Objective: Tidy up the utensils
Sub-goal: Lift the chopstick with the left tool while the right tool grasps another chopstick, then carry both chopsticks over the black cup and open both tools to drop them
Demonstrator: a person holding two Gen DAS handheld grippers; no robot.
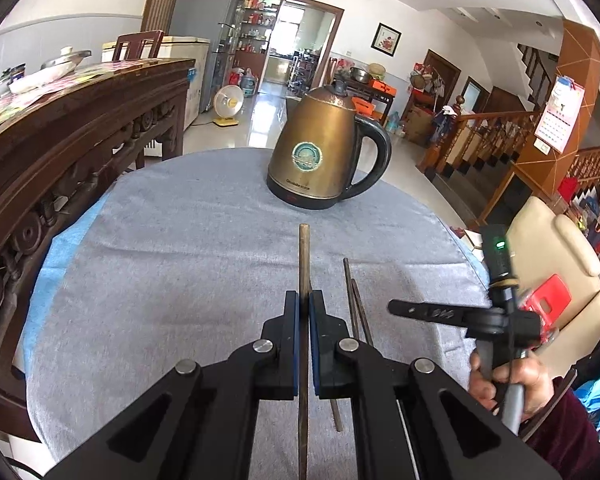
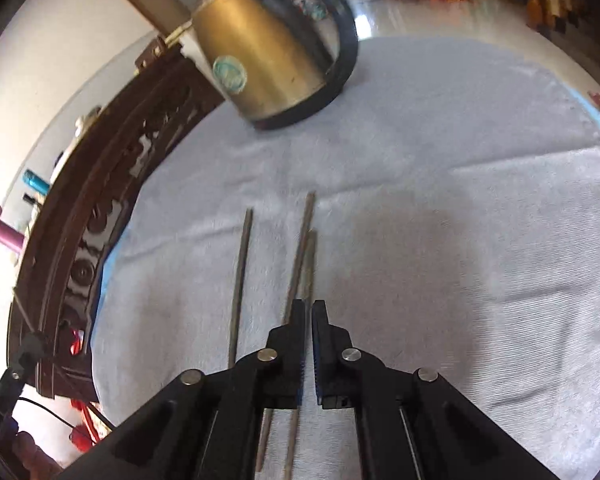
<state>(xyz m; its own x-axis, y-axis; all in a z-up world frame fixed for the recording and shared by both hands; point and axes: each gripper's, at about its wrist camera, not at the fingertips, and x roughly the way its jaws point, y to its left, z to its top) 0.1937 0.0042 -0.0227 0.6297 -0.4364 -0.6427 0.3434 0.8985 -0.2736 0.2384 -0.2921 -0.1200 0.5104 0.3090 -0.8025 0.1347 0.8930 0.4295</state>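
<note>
One round teal emblem (image 1: 307, 156) on brass kettle (image 1: 320, 140)

- Daylight fills the room, entering through the bright doorway (image 1: 296, 40) at the back, which is blown out to near white.
- The glossy floor (image 1: 256, 120) mirrors that light as glare.
- The left wrist view is sharp and evenly lit.
- The right wrist view is smeared by motion blur, worst on the kettle (image 2: 268, 48).
- A soft dark shadow (image 2: 412, 256) lies on the grey cloth (image 2: 480, 140).
- Both views bulge fisheye-fashion, with black vignetted corners.
</note>
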